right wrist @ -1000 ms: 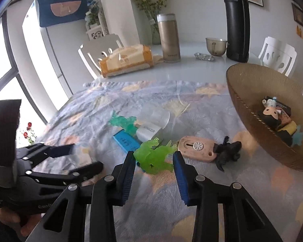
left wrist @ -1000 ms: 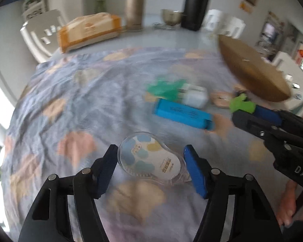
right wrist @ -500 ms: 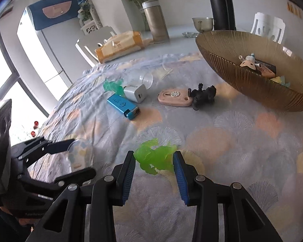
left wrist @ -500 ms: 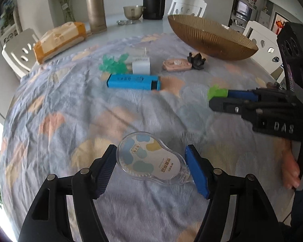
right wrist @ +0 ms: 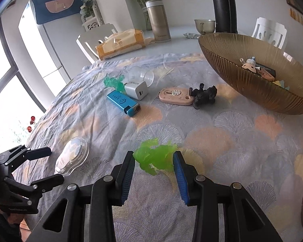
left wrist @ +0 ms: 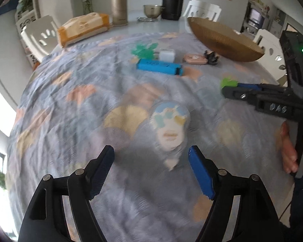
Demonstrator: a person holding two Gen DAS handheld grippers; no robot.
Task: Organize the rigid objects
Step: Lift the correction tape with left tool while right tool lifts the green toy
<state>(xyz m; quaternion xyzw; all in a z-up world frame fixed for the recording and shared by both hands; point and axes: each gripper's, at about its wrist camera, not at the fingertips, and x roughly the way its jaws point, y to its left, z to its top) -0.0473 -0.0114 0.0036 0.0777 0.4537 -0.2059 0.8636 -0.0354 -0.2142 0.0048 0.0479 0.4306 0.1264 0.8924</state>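
Released now, the clear case (left wrist: 170,129) lies loose between the opening left gripper (left wrist: 151,173) — stiff, slick, best pinched across its sides; right gripper (right wrist: 154,168) clamps the light green toy (right wrist: 154,156).

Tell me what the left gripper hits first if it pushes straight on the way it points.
Most likely the clear pastel-printed case, lying just ahead between the opening fingers of the left gripper, untouched. Depth is blurred; beyond is only tablecloth.

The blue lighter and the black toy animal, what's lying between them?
In the right wrist view, the pink flat case lies between the blue lighter and the black toy animal, touching the animal.
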